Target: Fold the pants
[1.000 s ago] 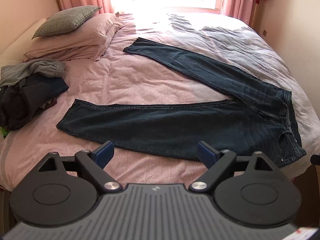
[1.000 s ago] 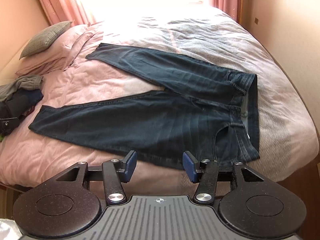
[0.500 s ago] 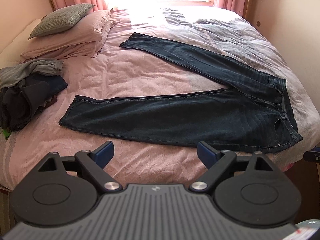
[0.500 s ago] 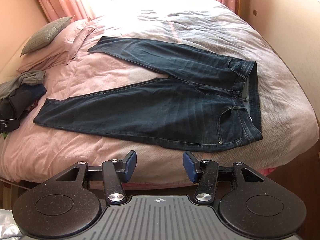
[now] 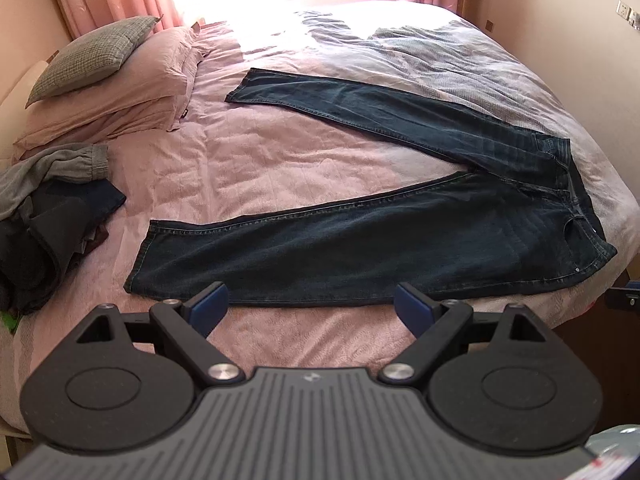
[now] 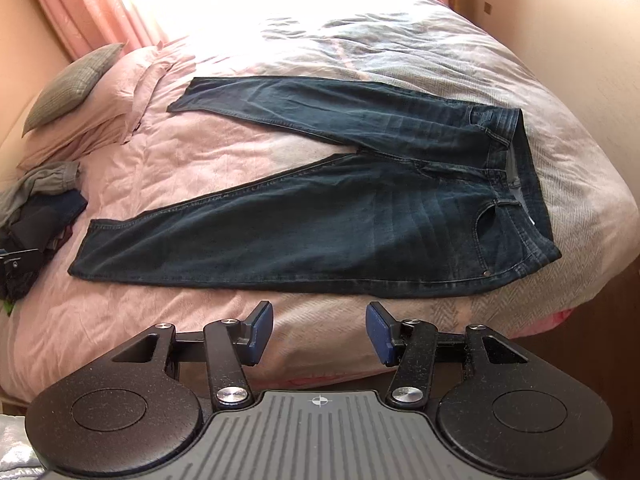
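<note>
Both grippers hang empty: left gripper [image 5: 311,304] wide apart, right gripper [image 6: 319,330] narrower, each just short of the jeans [image 6: 320,232], which lie ahead spread flat on the bed [image 6: 160,320], legs splayed, ready for folding.

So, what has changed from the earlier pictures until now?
Both cameras drew back from the bed, so the jeans sit higher in each view. Nothing was grasped or released. The left gripper and right gripper remain open; the jeans lie spread as before.
</note>
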Demonstrator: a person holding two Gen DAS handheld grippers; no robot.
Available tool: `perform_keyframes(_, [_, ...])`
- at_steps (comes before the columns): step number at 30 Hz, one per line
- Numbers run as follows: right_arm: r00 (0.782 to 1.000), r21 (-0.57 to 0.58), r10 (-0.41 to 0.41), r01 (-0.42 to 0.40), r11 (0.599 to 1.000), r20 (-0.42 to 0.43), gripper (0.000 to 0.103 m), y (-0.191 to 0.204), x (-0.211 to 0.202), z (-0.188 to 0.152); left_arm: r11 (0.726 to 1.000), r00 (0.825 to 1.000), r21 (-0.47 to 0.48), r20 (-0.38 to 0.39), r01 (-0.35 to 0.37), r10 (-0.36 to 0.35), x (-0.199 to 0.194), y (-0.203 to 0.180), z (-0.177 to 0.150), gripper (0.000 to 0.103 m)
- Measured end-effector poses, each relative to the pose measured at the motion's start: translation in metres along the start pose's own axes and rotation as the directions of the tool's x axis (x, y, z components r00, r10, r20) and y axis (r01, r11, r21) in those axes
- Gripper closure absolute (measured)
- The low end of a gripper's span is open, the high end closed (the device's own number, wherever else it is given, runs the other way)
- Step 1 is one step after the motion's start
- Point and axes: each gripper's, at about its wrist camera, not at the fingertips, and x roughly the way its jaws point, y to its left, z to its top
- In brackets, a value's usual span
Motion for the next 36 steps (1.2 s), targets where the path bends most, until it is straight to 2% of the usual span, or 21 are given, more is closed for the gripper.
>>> perform_keyframes(12, [0.998, 0.135, -0.067, 0.068, 0.989, -0.012, 0.054, 0.052, 0.023, -0.009, 0.99, 0.997, 0.119, -0.035, 0.071, -0.067, 0.042, 0.046, 0.023, 0.016])
perform_keyframes(15, [0.997, 0.174, -0.075, 0.078, 0.982, -0.025, 0.054, 0.049, 0.033, -0.004, 0.984, 0.991, 0.11, -0.014, 0.137, -0.136, 0.058, 0.052, 0.032, 0.016])
perform_keyframes(20, [0.989, 0.186, -0.142, 0.133, 0.974, 0.04, 0.054, 0.027, 0.052, 0.016, 0.964, 0.97, 0.131, 0.045, 0.233, -0.241, 0.102, 0.047, 0.064, 0.021])
perform_keyframes(23, [0.984, 0.176, -0.151, 0.133, 0.975, 0.091, 0.054, 0.003, 0.07, 0.04, 0.95, 0.961, 0.188, 0.07, 0.251, -0.267, 0.139, 0.031, 0.097, 0.023])
perform_keyframes(26, [0.985, 0.17, -0.114, 0.091, 0.981, 0.13, 0.054, -0.026, 0.097, 0.075, 0.927, 0.948, 0.255, 0.085, 0.275, -0.305, 0.186, 0.013, 0.136, 0.028])
perform_keyframes(31, [0.985, 0.056, -0.068, 0.06, 0.997, 0.156, 0.054, -0.069, 0.171, 0.151, 0.859, 0.913, 0.393, 0.103, 0.327, -0.395, 0.287, -0.025, 0.211, 0.029])
perform_keyframes(33, [0.987, 0.002, -0.051, 0.051, 0.999, 0.152, 0.054, -0.086, 0.207, 0.182, 0.835, 0.903, 0.426, 0.089, 0.347, -0.42, 0.332, -0.042, 0.243, 0.04])
perform_keyframes(36, [0.99, -0.05, -0.024, 0.032, 0.998, 0.142, 0.055, -0.112, 0.256, 0.229, 0.799, 0.89, 0.477, 0.073, 0.366, -0.451, 0.392, -0.063, 0.288, 0.05])
